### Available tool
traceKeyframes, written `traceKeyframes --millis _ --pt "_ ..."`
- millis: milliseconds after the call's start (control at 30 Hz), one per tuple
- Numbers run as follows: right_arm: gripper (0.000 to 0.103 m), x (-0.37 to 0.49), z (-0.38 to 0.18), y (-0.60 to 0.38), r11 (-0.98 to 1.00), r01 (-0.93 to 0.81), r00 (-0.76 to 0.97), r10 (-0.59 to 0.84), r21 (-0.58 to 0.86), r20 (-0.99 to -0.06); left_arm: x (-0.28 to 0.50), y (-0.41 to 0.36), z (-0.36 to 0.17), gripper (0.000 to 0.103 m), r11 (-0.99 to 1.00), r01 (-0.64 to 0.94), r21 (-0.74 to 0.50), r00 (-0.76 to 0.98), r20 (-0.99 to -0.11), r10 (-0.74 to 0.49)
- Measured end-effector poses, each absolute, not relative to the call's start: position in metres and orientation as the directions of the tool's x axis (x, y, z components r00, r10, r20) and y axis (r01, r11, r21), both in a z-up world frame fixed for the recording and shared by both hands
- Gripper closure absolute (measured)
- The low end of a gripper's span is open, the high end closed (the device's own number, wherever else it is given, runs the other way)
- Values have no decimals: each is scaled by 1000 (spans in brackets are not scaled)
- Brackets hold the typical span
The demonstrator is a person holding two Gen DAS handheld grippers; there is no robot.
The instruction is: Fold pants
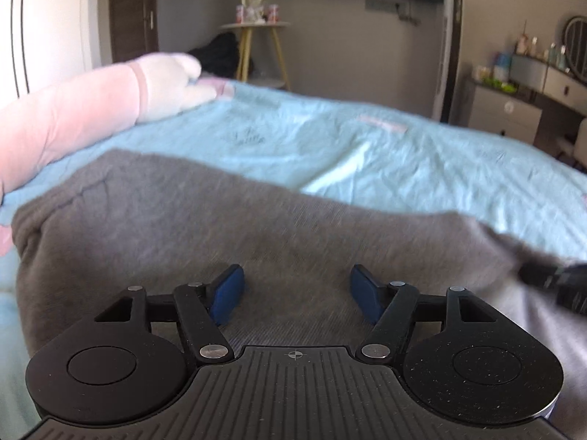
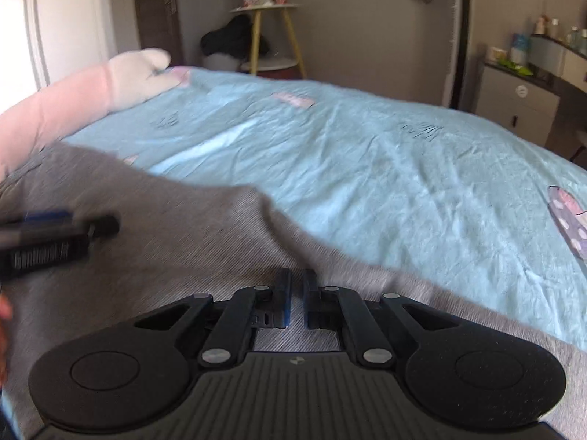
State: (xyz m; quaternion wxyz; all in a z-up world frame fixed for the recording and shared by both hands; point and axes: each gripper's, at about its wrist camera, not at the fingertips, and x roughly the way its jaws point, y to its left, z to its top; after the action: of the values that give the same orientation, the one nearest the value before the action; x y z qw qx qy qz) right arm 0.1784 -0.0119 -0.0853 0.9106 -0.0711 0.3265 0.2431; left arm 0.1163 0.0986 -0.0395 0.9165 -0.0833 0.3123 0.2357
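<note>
Left wrist view: my left gripper [image 1: 295,288] hovers over grey pants [image 1: 205,227] spread on the bed [image 1: 422,154], jaws wide apart, empty. Right gripper [image 2: 296,302] jaws nearly closed; whether fabric is pinched, cannot tell. Soft, limp knit; grab hem or waistband edges.

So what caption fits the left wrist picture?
Open left tool hovering over soft grey fabric pants on a light blue bedsheet.

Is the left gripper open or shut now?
Open: the left gripper has its blue pads set wide apart above the grey pants, gripping nothing.
</note>
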Motion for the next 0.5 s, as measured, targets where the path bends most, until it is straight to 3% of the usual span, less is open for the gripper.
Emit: traceKeyframes --millis 133,300,400,500 --pt "101 193 -83 -40 924 -359 673 353 130 -651 115 105 -44 21 859 -512 -17 693 -598 401" --pt "94 139 -58 -104 908 -325 679 419 265 -603 111 97 -37 26 856 -517 -1 704 -570 424" --pt "85 117 -69 -172 910 -166 661 389 380 -642 104 81 -19 27 882 -469 -51 745 -560 364" --pt "92 97 -87 -259 901 18 679 307 434 -667 96 49 -5 25 935 -340 -105 810 -538 234"
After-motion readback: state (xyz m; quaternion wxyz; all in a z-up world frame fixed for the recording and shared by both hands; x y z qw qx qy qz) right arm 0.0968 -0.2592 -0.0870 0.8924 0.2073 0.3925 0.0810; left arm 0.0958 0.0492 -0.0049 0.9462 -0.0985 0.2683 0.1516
